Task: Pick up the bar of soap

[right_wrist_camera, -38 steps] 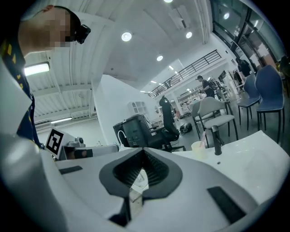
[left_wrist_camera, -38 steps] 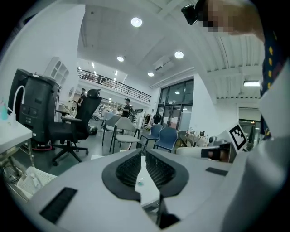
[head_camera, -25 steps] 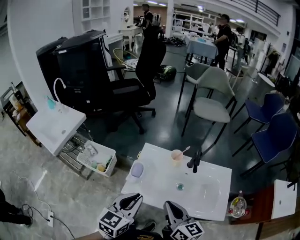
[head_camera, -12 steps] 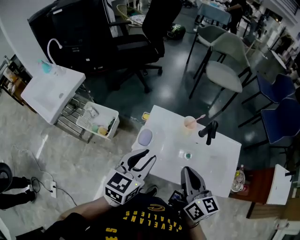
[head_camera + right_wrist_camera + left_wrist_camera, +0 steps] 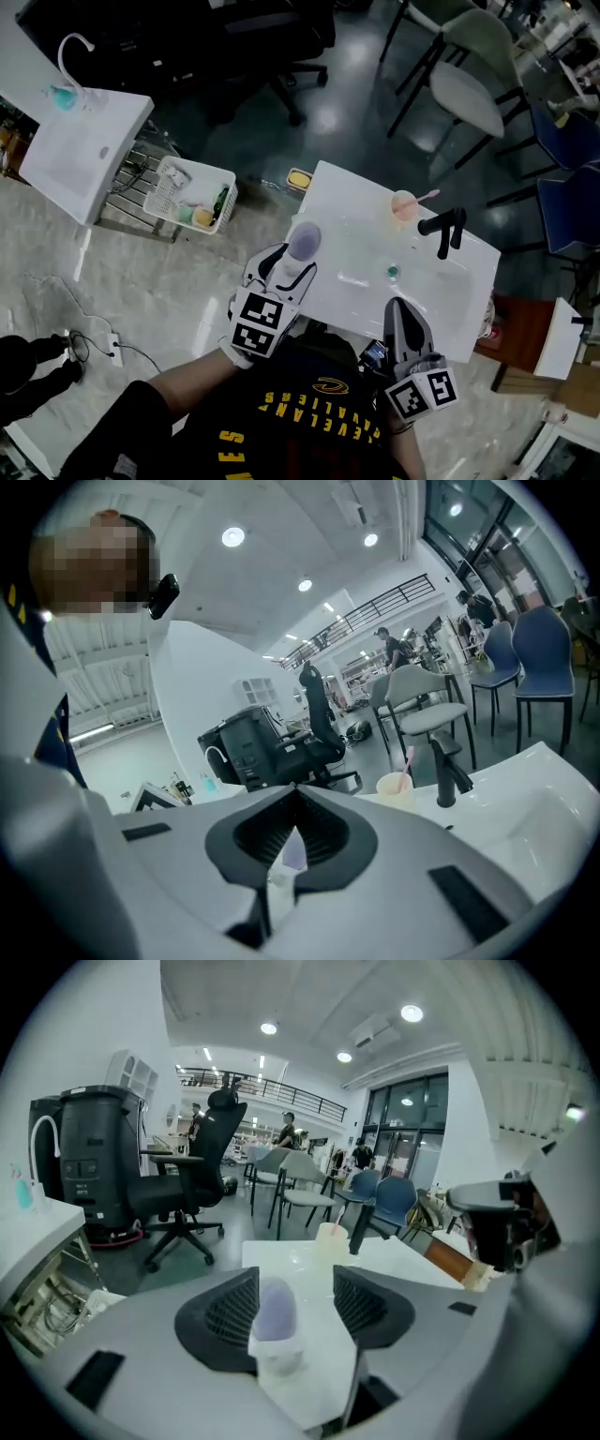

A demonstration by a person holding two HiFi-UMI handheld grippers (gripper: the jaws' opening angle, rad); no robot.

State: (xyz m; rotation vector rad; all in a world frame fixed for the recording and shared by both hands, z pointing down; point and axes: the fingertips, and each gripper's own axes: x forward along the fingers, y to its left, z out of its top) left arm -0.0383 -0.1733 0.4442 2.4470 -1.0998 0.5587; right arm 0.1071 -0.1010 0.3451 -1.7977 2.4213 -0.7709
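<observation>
One soap, two tongs, neither holding it

We count one bar of soap (image 5: 303, 240), pale lilac, lying on a small white dish at the left corner of the white sink counter (image 5: 366, 220). The left tongs (image 5: 284, 265) point at it with the jaws wide apart. In the left gripper view the soap stands in the gap between them, closer to the left jaw, and we cannot tell whether it touches that jaw. In the head view it lies just past the tips, so nothing is gripped.

The right tongs (image 5: 401, 314) hover over the near edge of the counter, well apart from the soap. Their jaws are pressed together at the tips and hold nothing.

On the same counter we see one cup (image 5: 405, 206) with one pink toothbrush in it, one black tap (image 5: 445, 228) just beside the cup, and one small green plug (image 5: 393, 272) in the basin.

A second white sink (image 5: 80, 150) stands well off to the left, with one teal bottle (image 5: 61, 97) on it. One white basket (image 5: 192, 194) sits on the floor between the two sinks. Beyond are one grey chair (image 5: 469, 89) and one black office chair (image 5: 202, 1171)
</observation>
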